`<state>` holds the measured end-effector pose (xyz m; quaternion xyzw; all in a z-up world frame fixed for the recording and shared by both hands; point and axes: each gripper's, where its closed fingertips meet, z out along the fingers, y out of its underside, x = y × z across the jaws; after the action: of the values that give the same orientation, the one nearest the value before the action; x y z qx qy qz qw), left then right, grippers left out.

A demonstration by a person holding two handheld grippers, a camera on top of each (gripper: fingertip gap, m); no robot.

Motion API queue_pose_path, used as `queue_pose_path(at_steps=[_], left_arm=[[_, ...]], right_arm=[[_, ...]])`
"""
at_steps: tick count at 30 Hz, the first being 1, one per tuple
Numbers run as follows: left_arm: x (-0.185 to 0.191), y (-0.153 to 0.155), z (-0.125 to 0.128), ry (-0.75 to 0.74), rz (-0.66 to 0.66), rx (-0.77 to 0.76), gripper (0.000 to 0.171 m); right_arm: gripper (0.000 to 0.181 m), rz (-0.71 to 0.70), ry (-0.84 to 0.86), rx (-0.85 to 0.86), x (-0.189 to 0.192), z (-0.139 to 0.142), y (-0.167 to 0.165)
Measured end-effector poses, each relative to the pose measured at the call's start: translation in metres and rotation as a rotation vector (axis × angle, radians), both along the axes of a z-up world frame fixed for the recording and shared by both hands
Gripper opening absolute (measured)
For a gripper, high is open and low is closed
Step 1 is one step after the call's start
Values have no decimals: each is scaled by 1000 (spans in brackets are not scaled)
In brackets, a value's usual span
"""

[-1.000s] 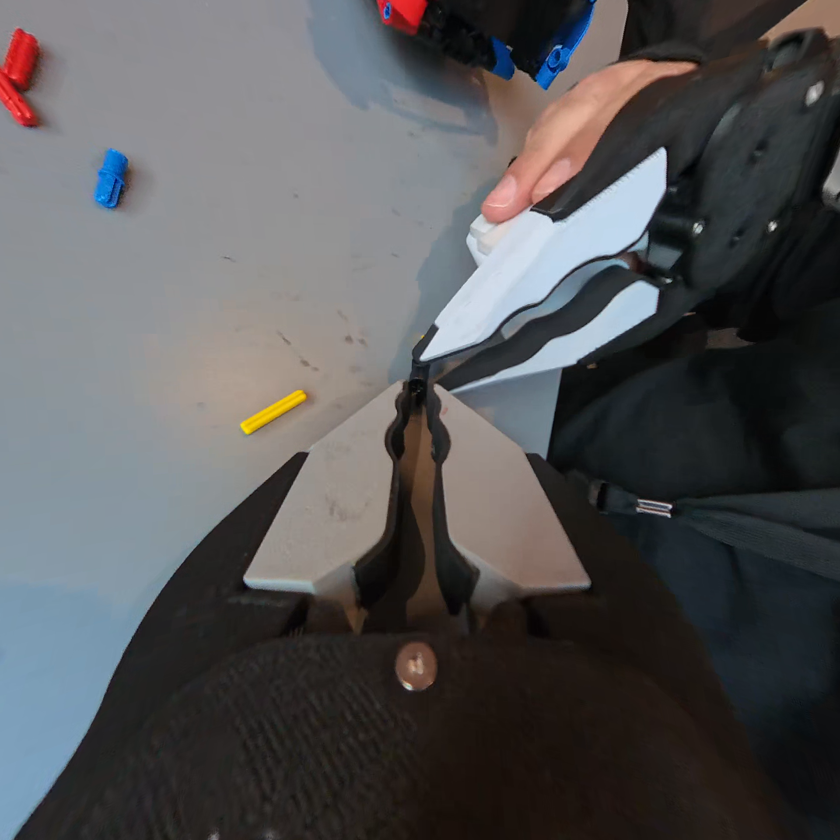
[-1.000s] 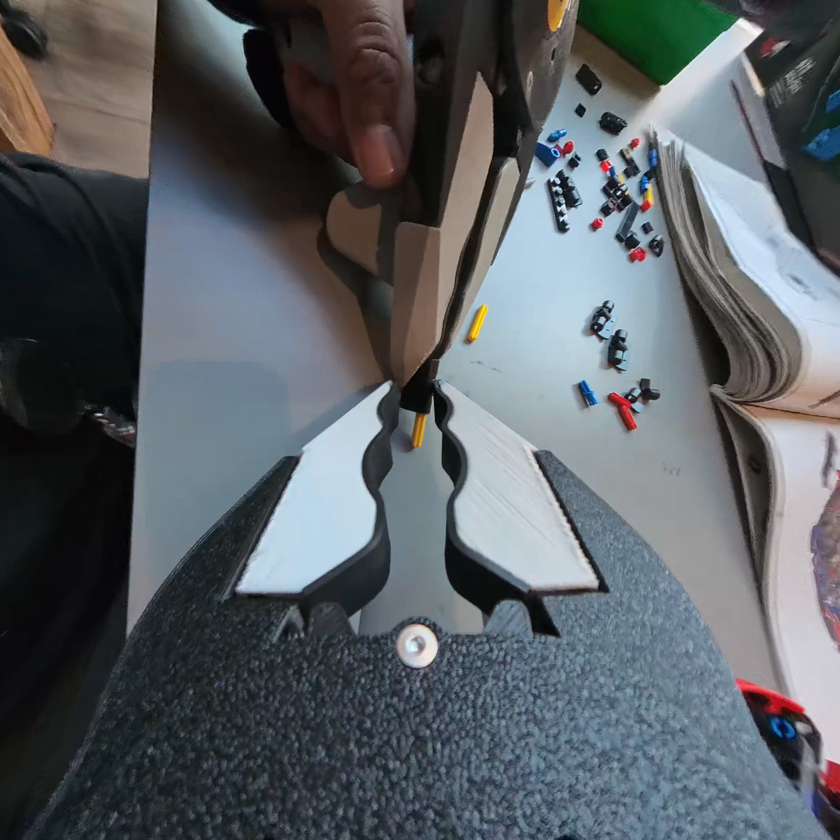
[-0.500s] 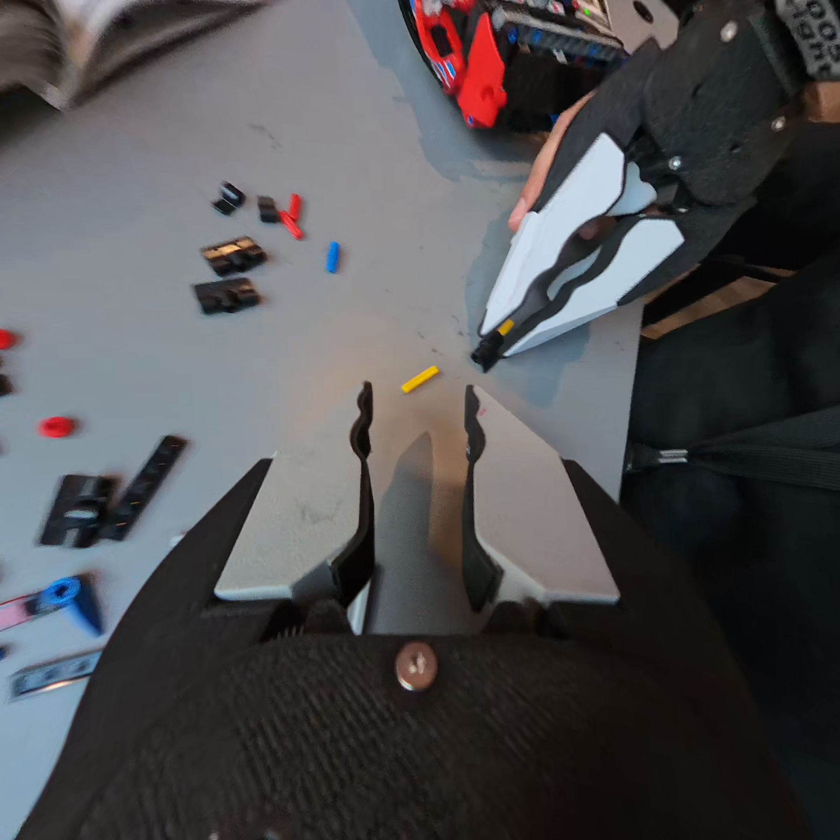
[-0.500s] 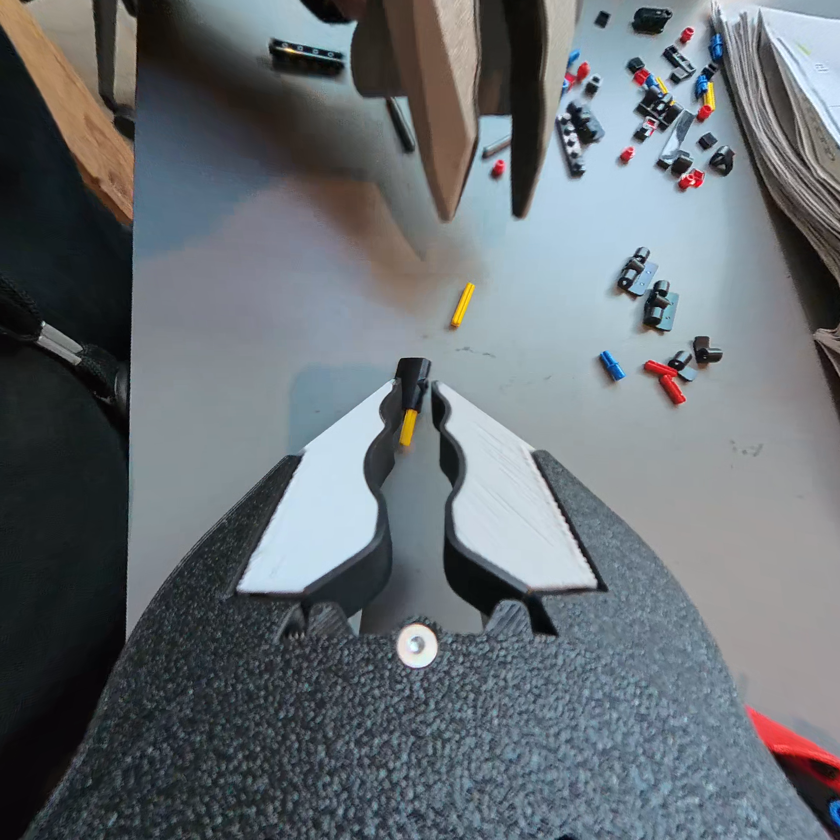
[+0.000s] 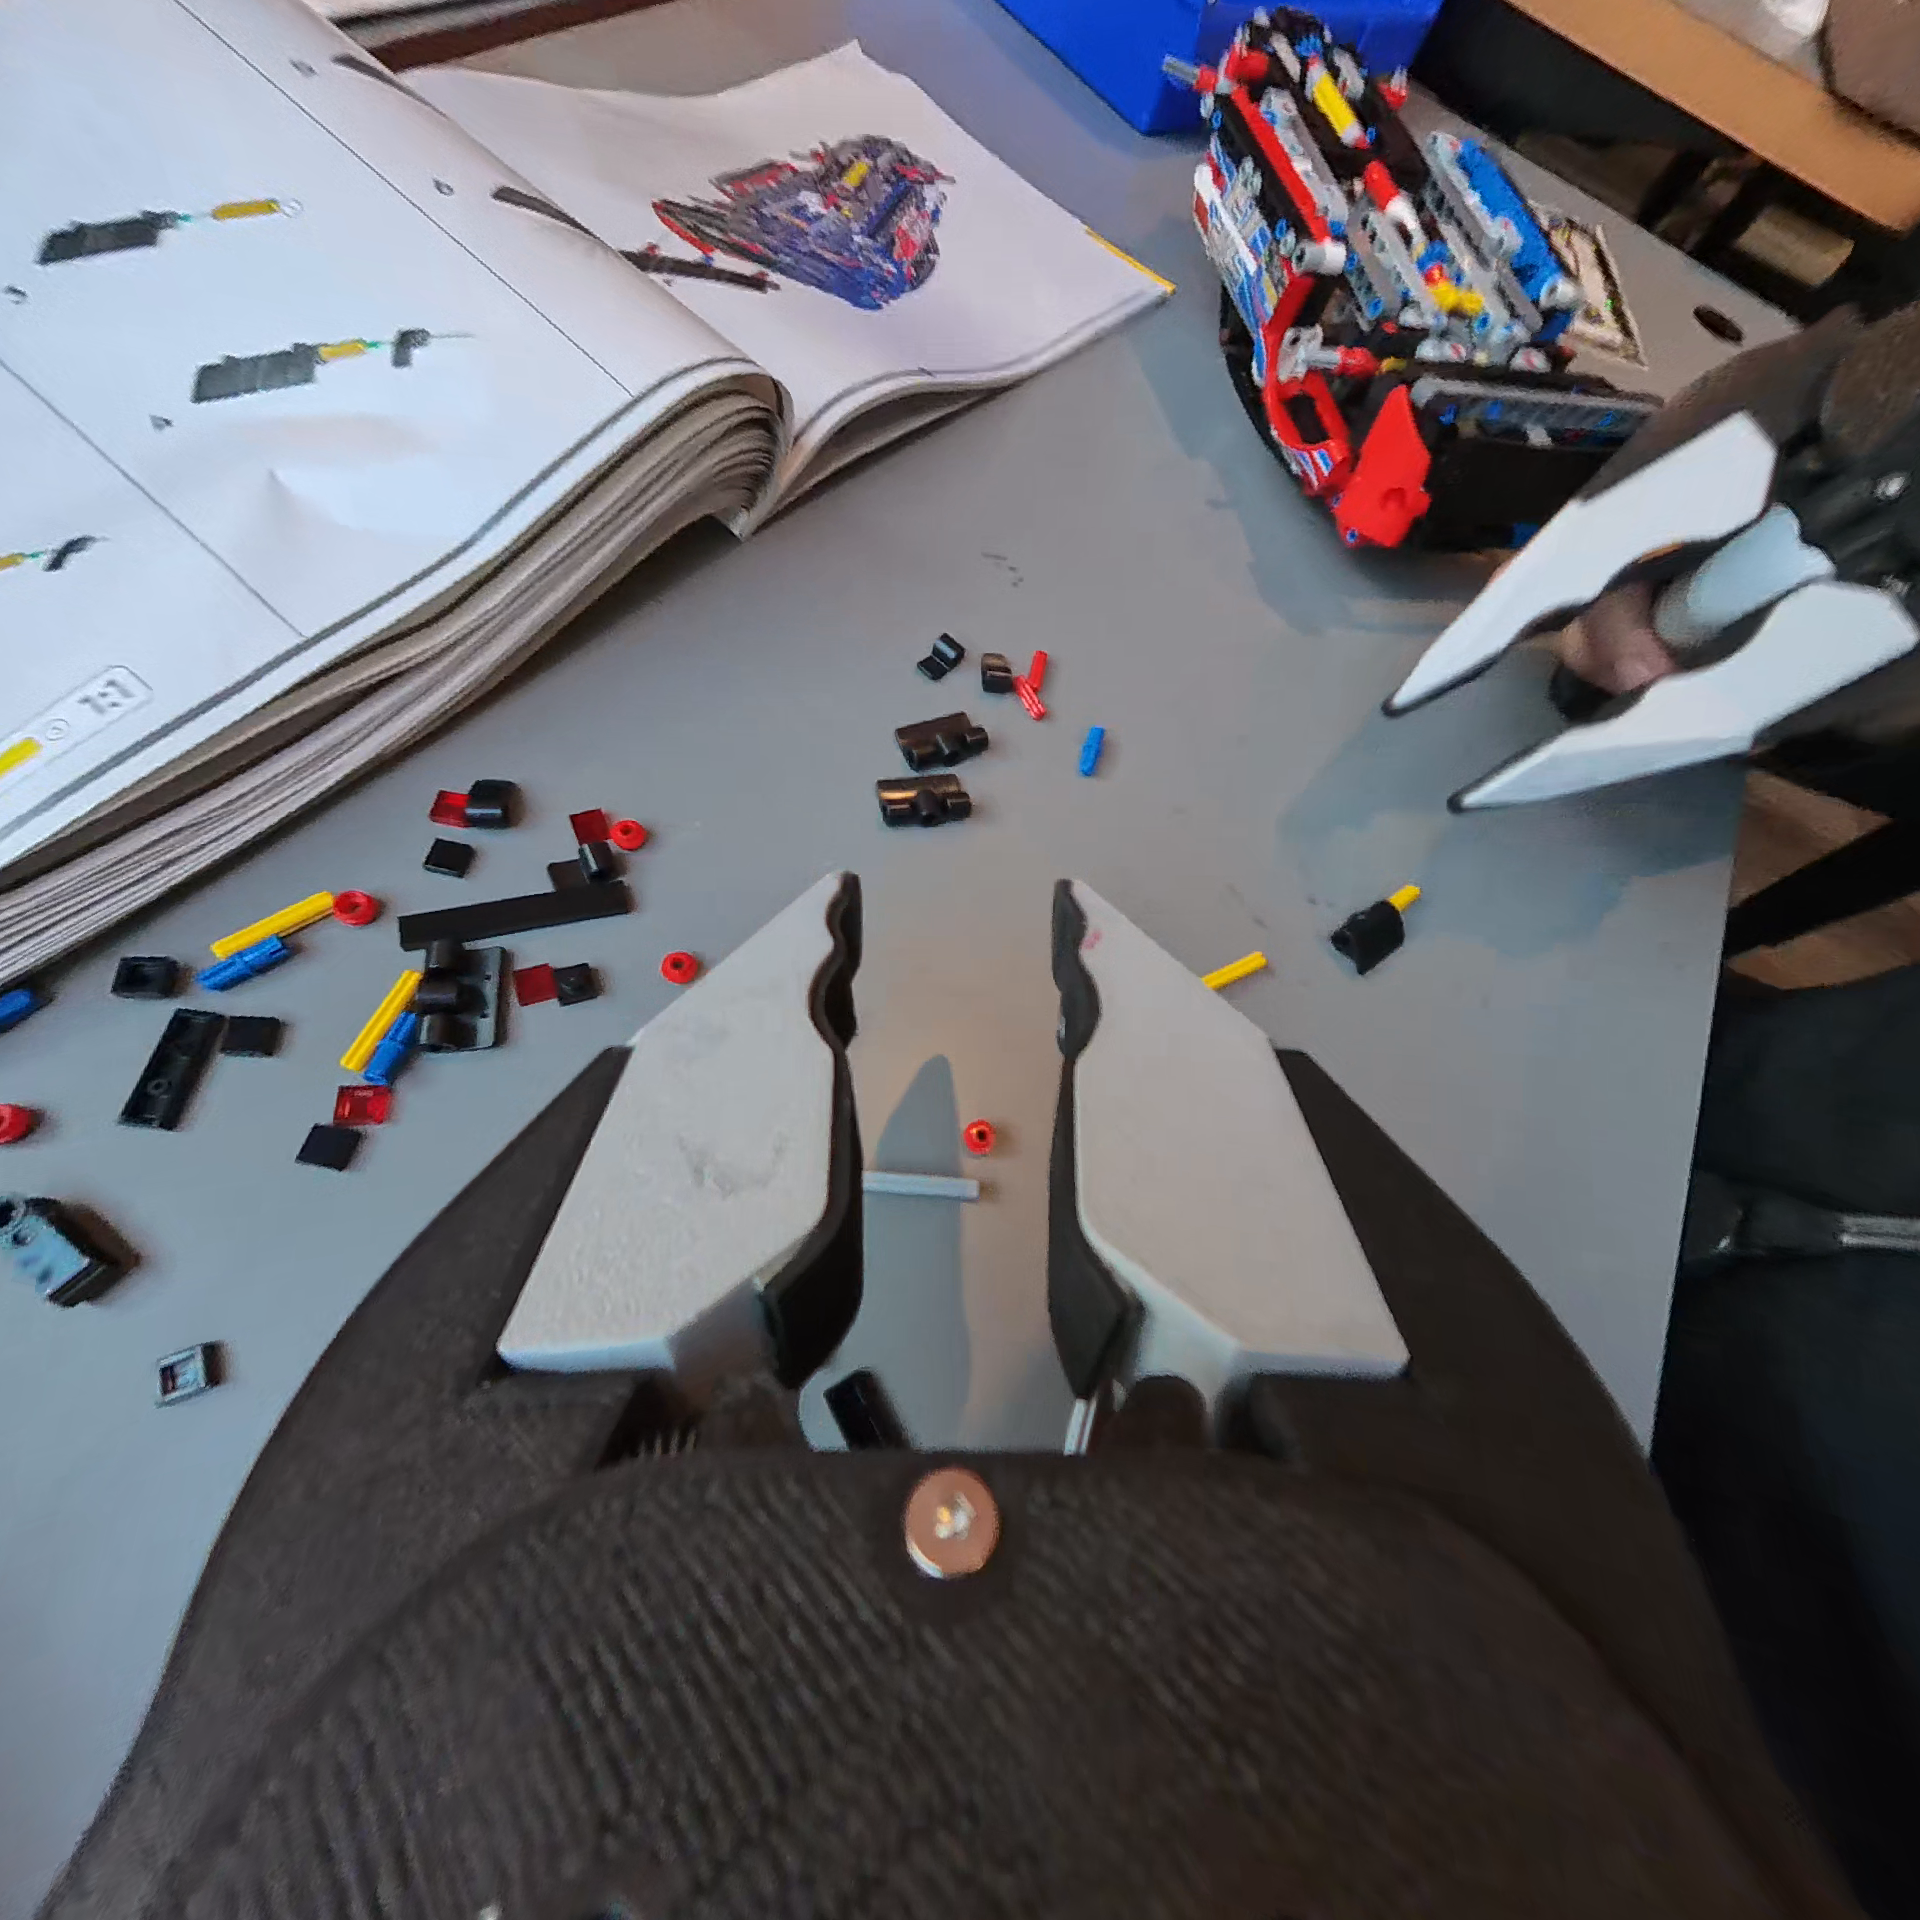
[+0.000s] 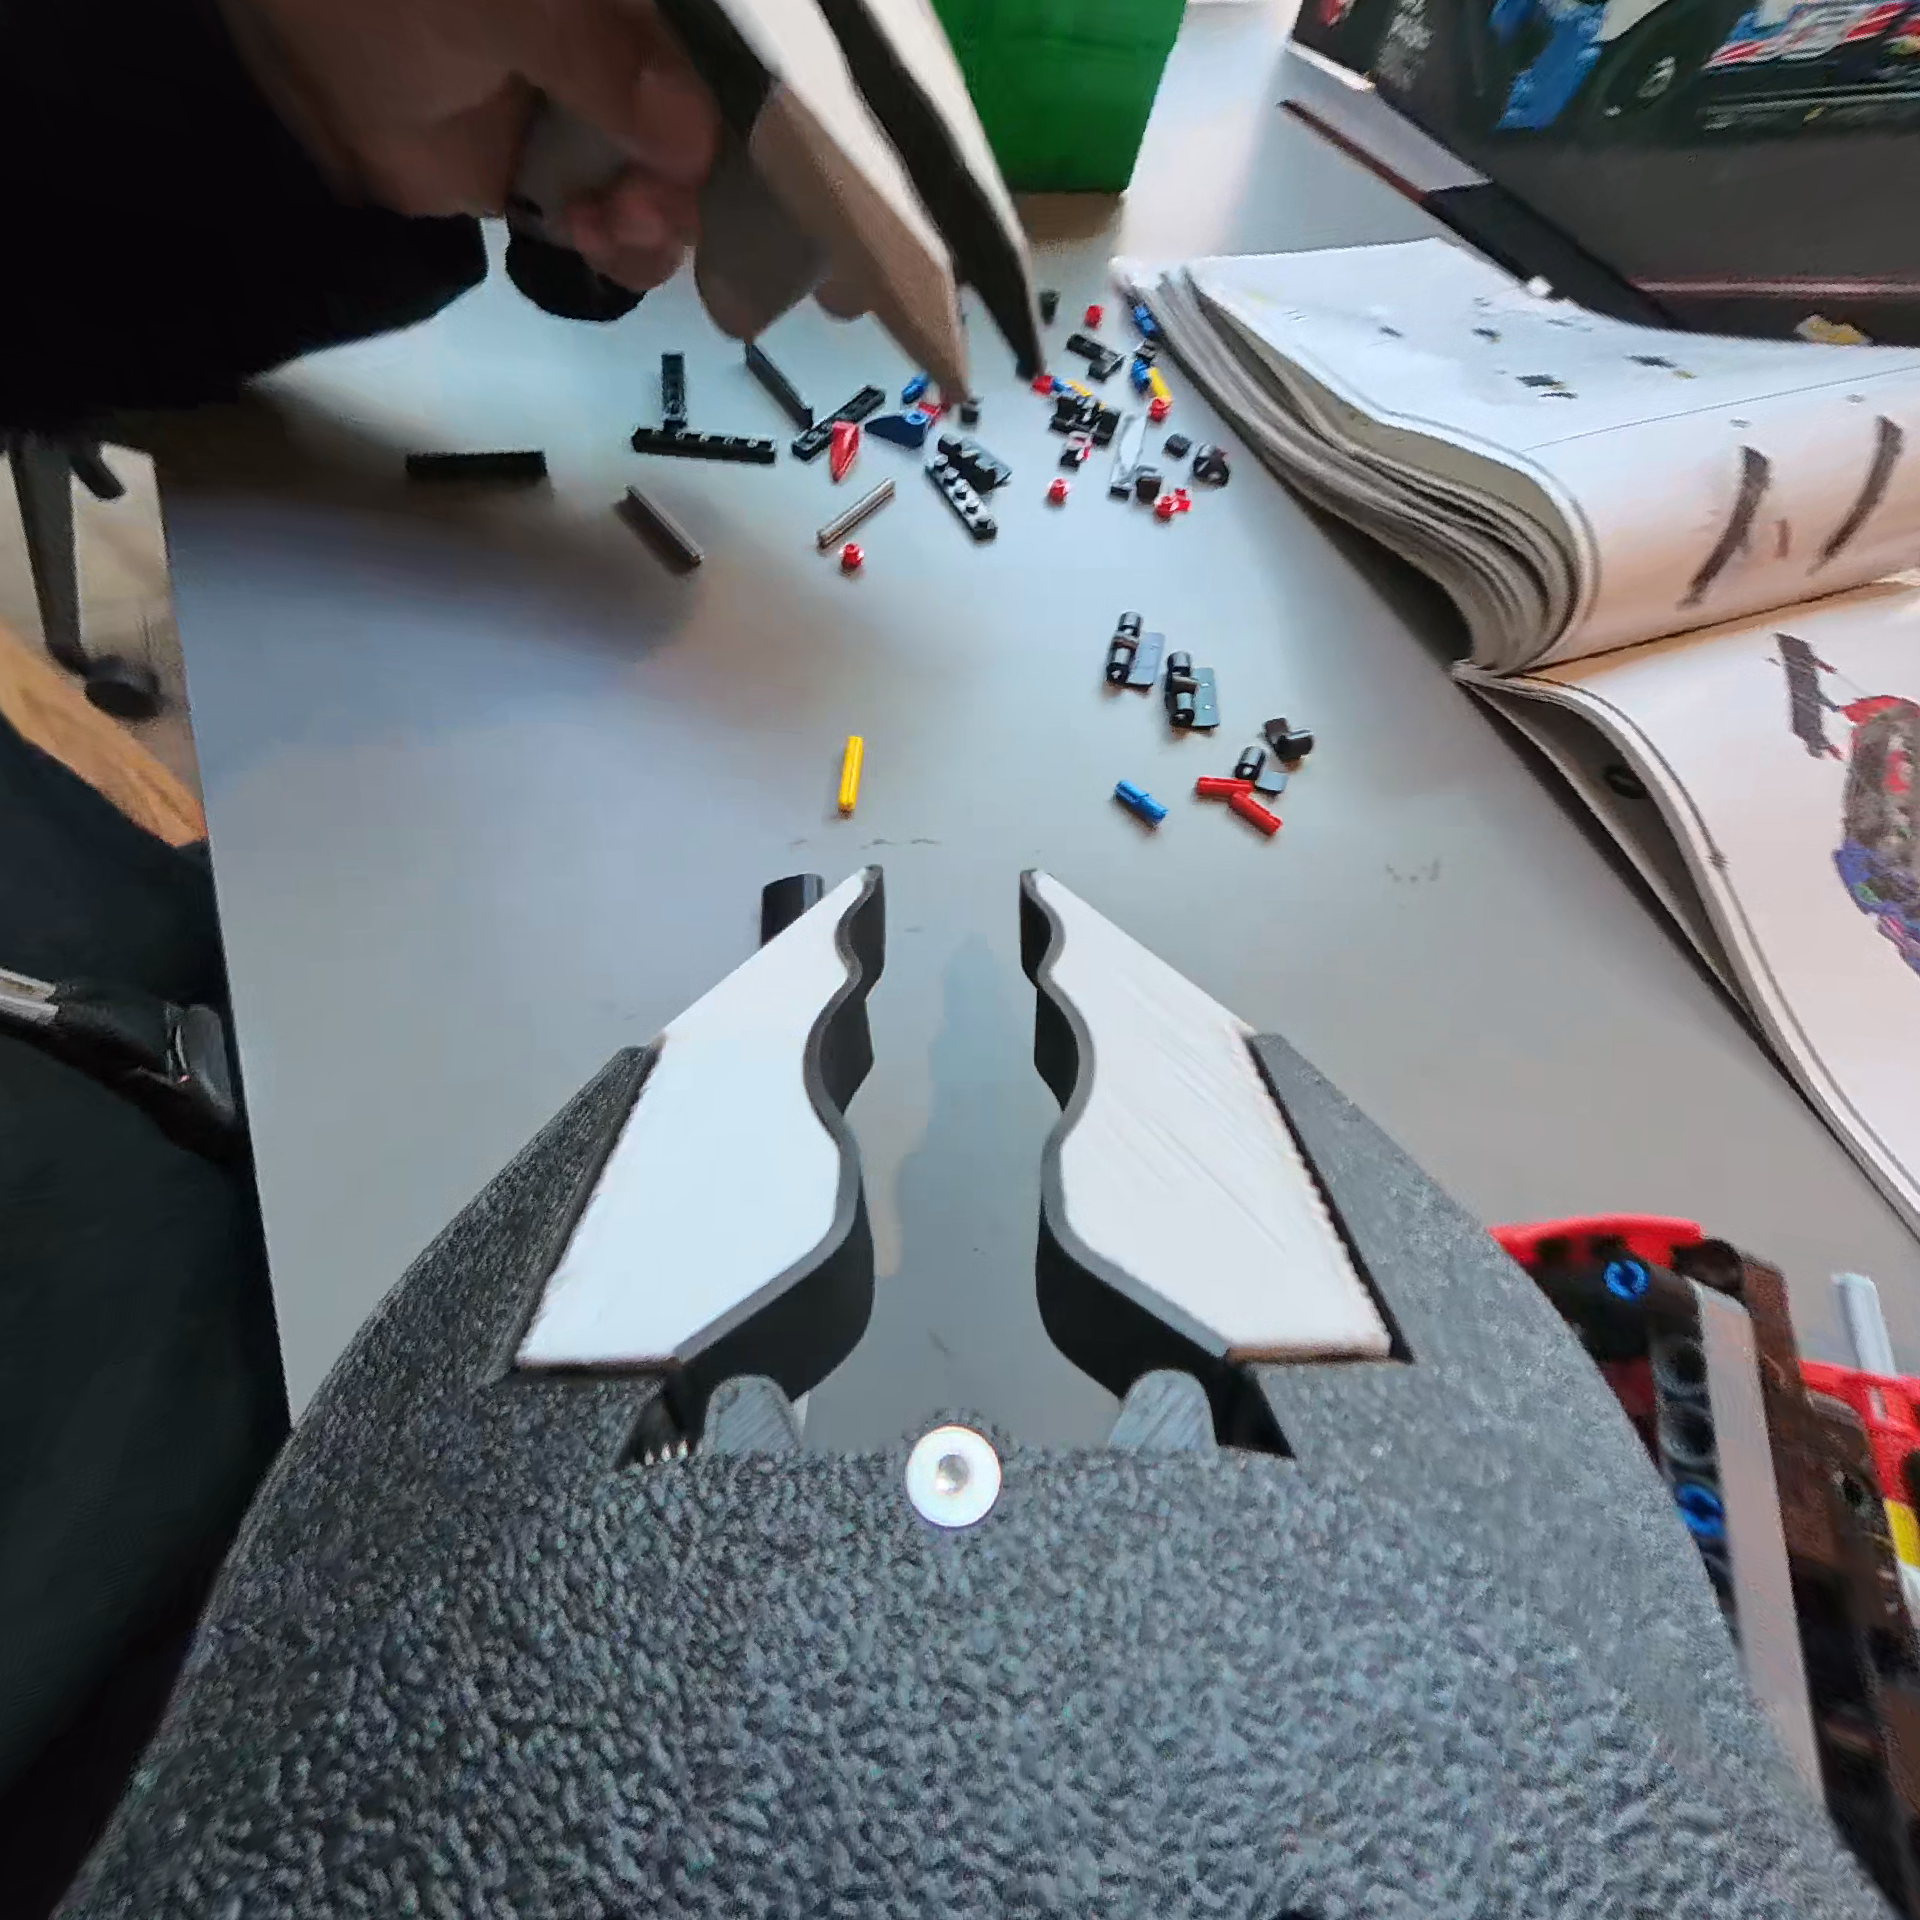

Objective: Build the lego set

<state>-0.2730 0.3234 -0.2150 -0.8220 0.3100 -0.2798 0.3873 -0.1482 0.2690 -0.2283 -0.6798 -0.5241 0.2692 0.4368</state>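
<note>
Over grey table (image 5: 1195,582), both grippers sitting empty, fingers apart. Left gripper (image 5: 956,899) hovering above loose parts (image 5: 457,966), jaws gaping, nothing between them; looking set to pick from the scatter, judging by the aim. Right gripper (image 6: 951,883) also spread, clamping nothing, hanging near table's edge. Black connector with yellow axle (image 5: 1371,930) lying free on table just under right gripper's tips, apart from both grippers; in right wrist view only its black end peeking out beside the left finger. Looking like a small finished sub-piece parked close to hand for later fitting. Spare yellow axle (image 5: 1233,969) lying just beside it, touching nothing. Model (image 5: 1392,281) standing at far right of table, near right gripper, untouched, so probably kept within reach for attaching. Manual (image 5: 416,343) lying open at far left, spread toward the worker for checking steps. Two black hinge parts (image 5: 935,769) plus blue pin (image 5: 1089,750) and red pins (image 5: 1034,681) grouped mid-table, between manual and model. Judging next step: choosing another part, then joining to sub-piece or model. Risk: small pins rolling when nudged by wide fingers.
</note>
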Motion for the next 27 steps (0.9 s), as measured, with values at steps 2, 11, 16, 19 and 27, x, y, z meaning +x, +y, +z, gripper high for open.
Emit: queue_pose_path(at_steps=[2,11,16,19,27], left_arm=[[7,0,-10,79,-60,-26,30],[66,38,-37,479,-378,34,26],[81,67,-43,567,-455,64,17],[84,66,-51,595,-547,22,18],[87,66,-60,607,-584,-45,6]], right_arm=[[25,-29,36,3,3,5,3],[23,-36,104,36,17,16,-6],[22,-44,148,40,29,22,-7],[21,-48,154,45,37,23,-7],[19,-65,170,46,49,26,-3]])
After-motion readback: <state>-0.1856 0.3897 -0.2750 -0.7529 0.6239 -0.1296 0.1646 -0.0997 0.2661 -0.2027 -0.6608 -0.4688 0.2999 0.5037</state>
